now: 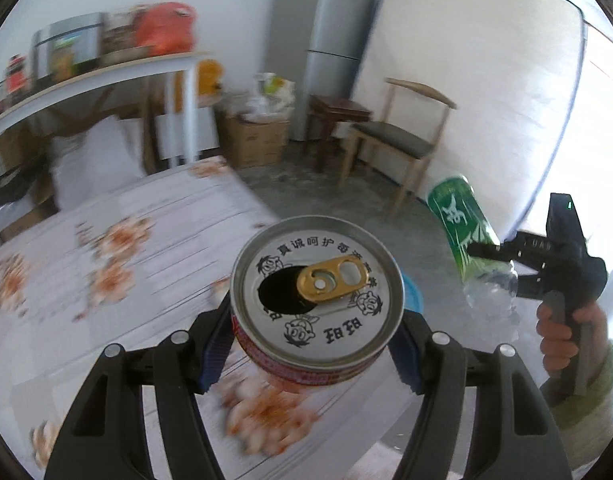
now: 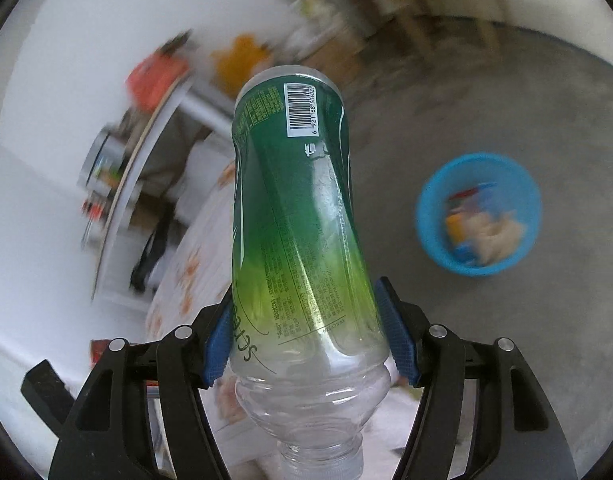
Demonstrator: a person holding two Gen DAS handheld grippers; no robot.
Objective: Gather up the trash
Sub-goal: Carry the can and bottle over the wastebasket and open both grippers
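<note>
Clamping an opened tin can (image 1: 316, 296) by its side wall, the left gripper (image 1: 312, 344) held rigid, smooth metal; it looked light, though its cut mouth seemed sharp. Further right, the right gripper (image 2: 306, 336) pinched a clear, green-labelled plastic bottle (image 2: 294, 216) near its shoulder, thin and probably crushable. Ahead and right of it sat a blue bin (image 2: 479, 216) on the floor.
</note>
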